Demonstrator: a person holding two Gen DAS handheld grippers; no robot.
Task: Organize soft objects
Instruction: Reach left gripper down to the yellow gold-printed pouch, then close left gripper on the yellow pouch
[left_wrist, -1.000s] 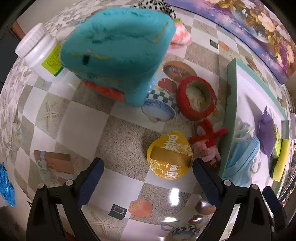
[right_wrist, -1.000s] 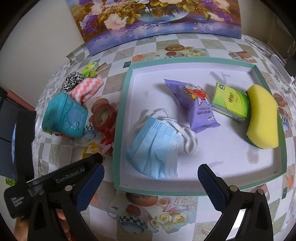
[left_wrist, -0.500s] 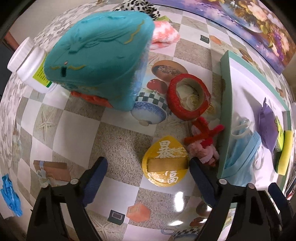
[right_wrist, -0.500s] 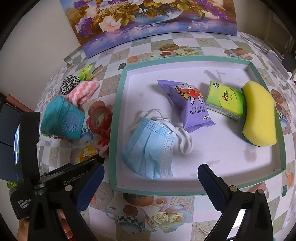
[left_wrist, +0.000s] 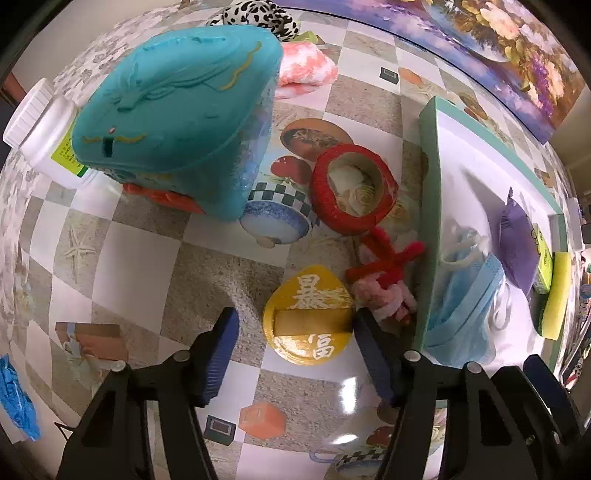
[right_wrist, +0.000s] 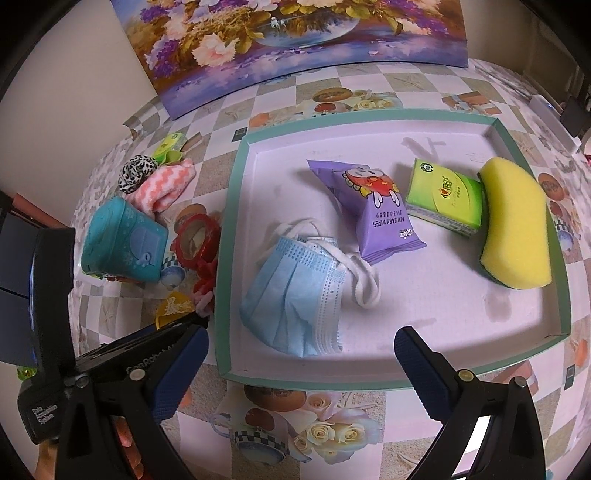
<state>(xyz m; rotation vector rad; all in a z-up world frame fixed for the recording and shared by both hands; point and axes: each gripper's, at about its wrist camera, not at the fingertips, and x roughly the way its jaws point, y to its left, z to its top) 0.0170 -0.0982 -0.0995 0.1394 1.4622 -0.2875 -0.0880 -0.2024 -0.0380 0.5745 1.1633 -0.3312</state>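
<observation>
A yellow padded charm (left_wrist: 308, 317) with white characters lies flat on the tablecloth, just left of the green-rimmed tray (right_wrist: 406, 122). My left gripper (left_wrist: 295, 321) points straight down over it. Its jaws are closing with the charm between them. The right pad is at the charm's edge and the left pad stands clear of it. A red and pink fuzzy toy (left_wrist: 388, 280) lies against the tray wall. In the tray lie a blue face mask (right_wrist: 295, 291), a purple wipes pack (right_wrist: 369, 210), a green tissue pack (right_wrist: 443, 195) and a yellow sponge (right_wrist: 513, 225). My right gripper (right_wrist: 299, 332) hangs open above the tray's near edge.
A teal lidded tub (left_wrist: 177, 122), a white bottle (left_wrist: 44, 129), a red ring (left_wrist: 352, 188), a pink cloth (left_wrist: 306, 68) and a spotted scrunchie (left_wrist: 258, 16) crowd the cloth left of the tray. A blue glove (left_wrist: 14, 398) lies at the far left. A flower painting leans behind.
The left gripper's jaws have narrowed around the yellow charm, and the gripper has shifted over it. The right gripper has stayed where it was, still open.
</observation>
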